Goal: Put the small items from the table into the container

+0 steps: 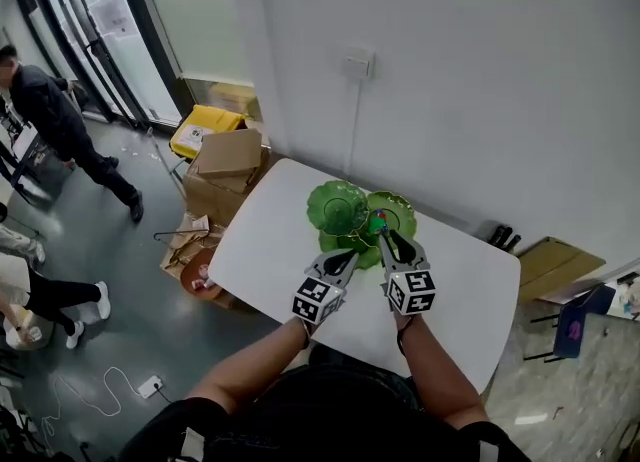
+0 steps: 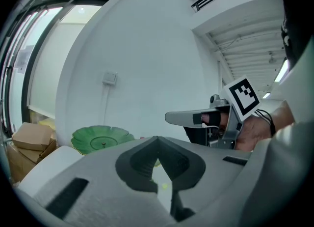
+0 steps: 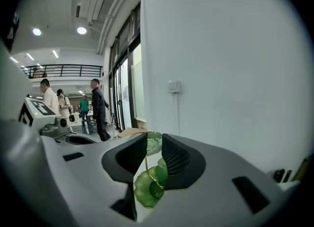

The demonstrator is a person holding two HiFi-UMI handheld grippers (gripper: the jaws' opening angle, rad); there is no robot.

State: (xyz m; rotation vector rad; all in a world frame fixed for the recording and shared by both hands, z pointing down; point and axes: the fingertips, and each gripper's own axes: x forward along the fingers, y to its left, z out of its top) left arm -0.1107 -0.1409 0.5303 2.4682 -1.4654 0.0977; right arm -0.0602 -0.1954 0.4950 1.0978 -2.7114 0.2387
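Ok so both grippers hover side by side over the near part of the white bench (image 1: pixel 265 255), pointing at the container. That's a green leaf-shaped tiered dish (image 1: pixel 338 206) sitting toward the far edge of the bench, close to the wall.

The left gripper (image 1: pixel 347 258) has its jaws pressed together at the tips, with nothing in them. You can see that clearly in the left gripper view (image 2: pixel 157 140), with the dish (image 2: pixel 100 137) off to the left behind it.

The right gripper (image 1: pixel 383 234) has its jaws spread a little. In the right gripper view (image 3: pixel 154 140) you look straight through the gap at the dish (image 3: pixel 146 192) and its thin stem, so nothing seems to be pinched.

There's a small colourful item (image 1: pixel 378 220) right at the right gripper's tip, over the dish. From the head view I can't tell if it's touching the gripper or lying on a leaf.

Cardboard boxes (image 1: pixel 228 163) are stacked on the floor past the bench's left end.
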